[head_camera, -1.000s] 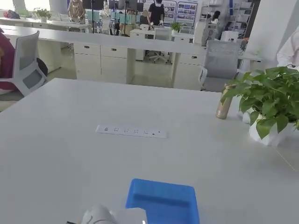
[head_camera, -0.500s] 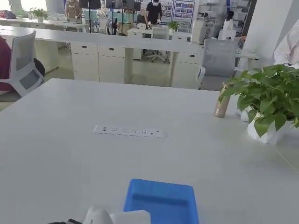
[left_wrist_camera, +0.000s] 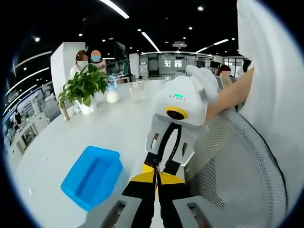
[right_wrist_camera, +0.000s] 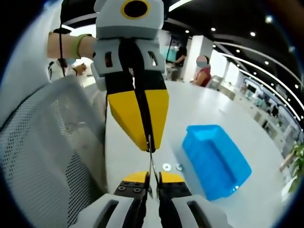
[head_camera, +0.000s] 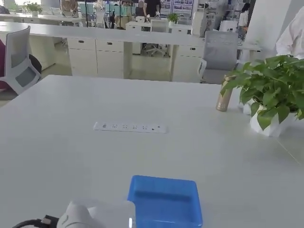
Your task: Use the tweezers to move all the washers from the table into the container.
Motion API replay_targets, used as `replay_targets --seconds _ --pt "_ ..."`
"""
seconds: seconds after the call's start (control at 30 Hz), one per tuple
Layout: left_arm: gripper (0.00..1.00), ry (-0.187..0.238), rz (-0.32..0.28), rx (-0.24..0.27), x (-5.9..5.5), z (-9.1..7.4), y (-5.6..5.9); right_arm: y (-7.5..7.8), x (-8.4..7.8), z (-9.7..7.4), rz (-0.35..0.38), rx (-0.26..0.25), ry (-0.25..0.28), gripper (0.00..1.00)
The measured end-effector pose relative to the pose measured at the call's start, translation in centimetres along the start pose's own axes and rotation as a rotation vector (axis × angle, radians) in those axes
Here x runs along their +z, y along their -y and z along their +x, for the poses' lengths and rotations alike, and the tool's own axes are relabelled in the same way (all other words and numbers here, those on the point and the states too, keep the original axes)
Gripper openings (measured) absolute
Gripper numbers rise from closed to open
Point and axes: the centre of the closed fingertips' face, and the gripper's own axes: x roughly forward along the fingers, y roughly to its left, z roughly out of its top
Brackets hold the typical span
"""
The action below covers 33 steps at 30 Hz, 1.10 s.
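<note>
The right gripper view has two small washers lying on the white table beside the blue container. My right gripper and my left gripper meet tip to tip, both shut on the thin metal tweezers. Seen from the left gripper view, my left gripper faces the right gripper, with the blue container to the left. From the head view, the container sits near the table's front, and a gripper's white top is at the bottom left.
A white power strip lies mid-table. A potted plant and a metal bottle stand at the far right. A mesh chair back is close beside the grippers. People sit at desks beyond.
The head camera has tilted down a little. The gripper's white top has come further into the bottom left of the head view.
</note>
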Motion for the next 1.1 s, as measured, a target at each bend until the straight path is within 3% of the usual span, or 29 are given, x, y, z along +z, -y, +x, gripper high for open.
replay_targets --seconds 0.3,0.6,0.83,0.97,1.0,1.07,1.1 --pt "0.00 -0.001 -0.025 0.008 -0.1 0.1 -0.9 0.7 -0.1 0.1 0.037 -0.009 0.013 0.04" --pt "0.00 -0.045 0.012 0.004 -0.3 0.6 -1.0 1.0 -0.6 0.4 0.079 0.008 0.015 0.04" --pt "0.00 -0.055 0.030 0.002 0.0 0.7 -0.9 0.9 -0.4 0.3 0.105 0.016 0.030 0.04" --pt "0.00 -0.096 0.083 0.021 -0.5 0.7 -1.1 0.9 -0.5 0.4 0.139 0.023 0.041 0.04" --pt "0.00 -0.161 0.095 0.000 -1.6 0.8 -1.1 1.1 -0.4 0.4 0.136 0.013 0.044 0.04" --pt "0.00 -0.217 0.134 -0.012 -2.7 1.2 -0.9 1.1 -0.7 0.5 0.141 0.008 0.027 0.03" --pt "0.00 -0.175 0.120 -0.012 -2.2 1.5 -0.6 1.1 -0.7 0.4 0.147 0.008 0.027 0.03"
